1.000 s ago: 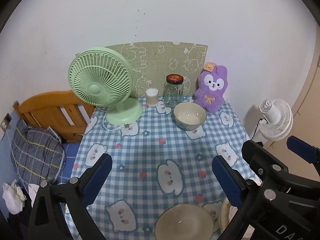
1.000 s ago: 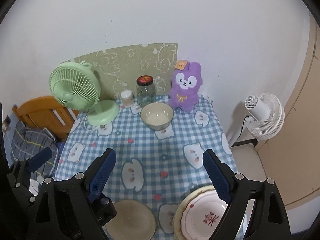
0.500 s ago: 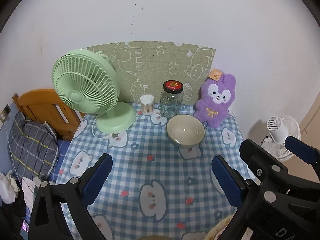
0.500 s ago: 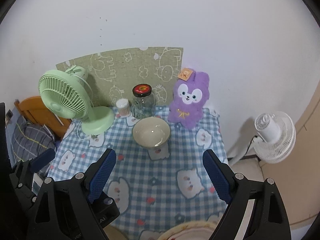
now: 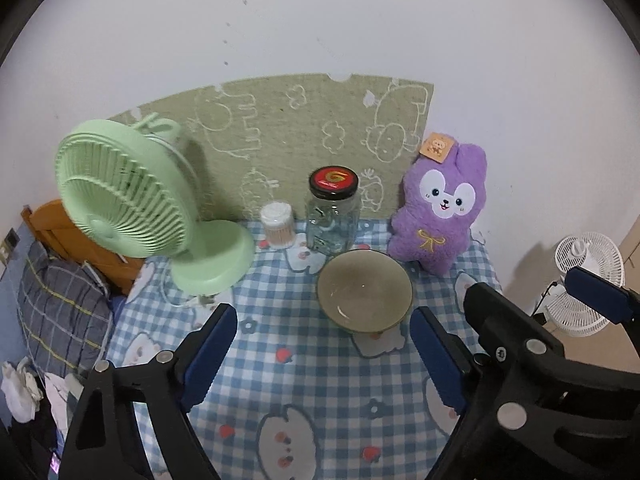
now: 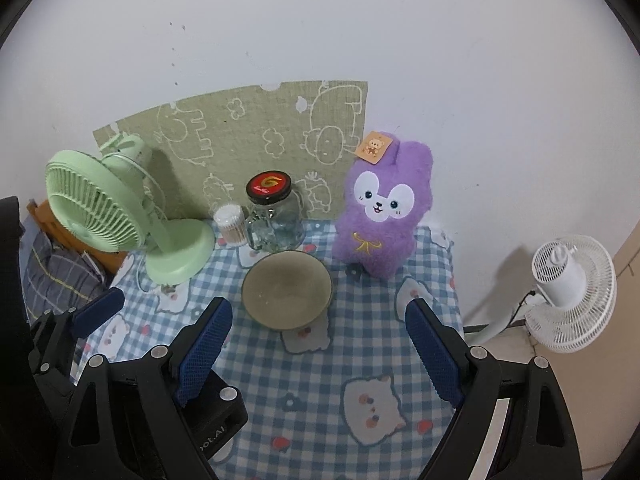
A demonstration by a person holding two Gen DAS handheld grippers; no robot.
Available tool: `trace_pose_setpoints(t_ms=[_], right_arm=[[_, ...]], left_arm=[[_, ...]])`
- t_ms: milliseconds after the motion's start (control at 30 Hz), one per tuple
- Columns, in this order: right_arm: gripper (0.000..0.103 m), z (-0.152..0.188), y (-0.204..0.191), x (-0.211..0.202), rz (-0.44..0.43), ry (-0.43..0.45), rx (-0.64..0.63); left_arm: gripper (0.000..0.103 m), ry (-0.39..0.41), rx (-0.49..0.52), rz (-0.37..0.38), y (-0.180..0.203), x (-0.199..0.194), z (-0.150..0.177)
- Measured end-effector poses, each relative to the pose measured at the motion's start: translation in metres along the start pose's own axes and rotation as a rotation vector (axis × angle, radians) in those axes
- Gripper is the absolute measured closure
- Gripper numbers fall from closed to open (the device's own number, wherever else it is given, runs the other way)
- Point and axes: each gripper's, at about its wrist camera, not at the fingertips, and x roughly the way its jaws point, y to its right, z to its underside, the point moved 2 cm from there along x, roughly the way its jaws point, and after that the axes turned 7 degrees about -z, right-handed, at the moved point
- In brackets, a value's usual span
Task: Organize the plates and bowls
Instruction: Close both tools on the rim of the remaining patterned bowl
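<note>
The bowl [image 5: 365,295] stands upright and empty on the desk [image 5: 304,364], which is covered with a blue checked cloth printed with white cats. Just behind the bowl is a glass jar [image 5: 332,212] with a red and black lid, and left of the jar a small tub of cotton swabs [image 5: 277,225]. Behind and right of the bowl, almost touching its rim, a purple plush rabbit [image 5: 438,216] leans on the wall. Left of the bowl, well apart, is a green desk fan [image 5: 132,208]. A white fan [image 6: 568,292] stands on the floor past the desk's right edge.

The left gripper [image 5: 324,356] points steeply down at the cloth; its jaws are closing, nothing between them, the bowl just beyond their tips toward the right one. The right gripper [image 6: 318,350] tilts down likewise, jaws wide apart and empty, the bowl just ahead, nearer the left one. The two grippers sit side by side.
</note>
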Motion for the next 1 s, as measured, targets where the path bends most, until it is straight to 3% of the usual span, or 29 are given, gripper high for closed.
trace_pose_setpoints(t_ms=[333,467,633,700,767,1000], right_arm=[[0.015,-0.005,0.018,0.060,-0.024,-0.017,0.017],[0.021,-0.006,0.023,0.084,-0.022,-0.040,0.035],[0.033,-0.005,0.026,0.112,-0.027,-0.041,0.018],[0.034,-0.004,0.028,0.123,-0.022,-0.034,0.003],[0.034,-0.003,0.031,0.136,-0.018,-0.036,0.002],[0.041,0.002,0.042,0.162,-0.018,-0.079,0.039]], left_arm=[[0.020,-0.018,0.002,0.004,0.020,0.054,-0.010],[0.037,-0.050,0.014,0.023,0.026,0.078,-0.010],[0.045,-0.086,-0.006,0.000,0.027,0.109,-0.008],[0.047,-0.087,0.001,-0.020,0.027,0.121,-0.007],[0.055,-0.089,0.007,-0.019,0.028,0.130,-0.005],[0.056,-0.135,0.026,-0.034,0.034,0.162,-0.002]])
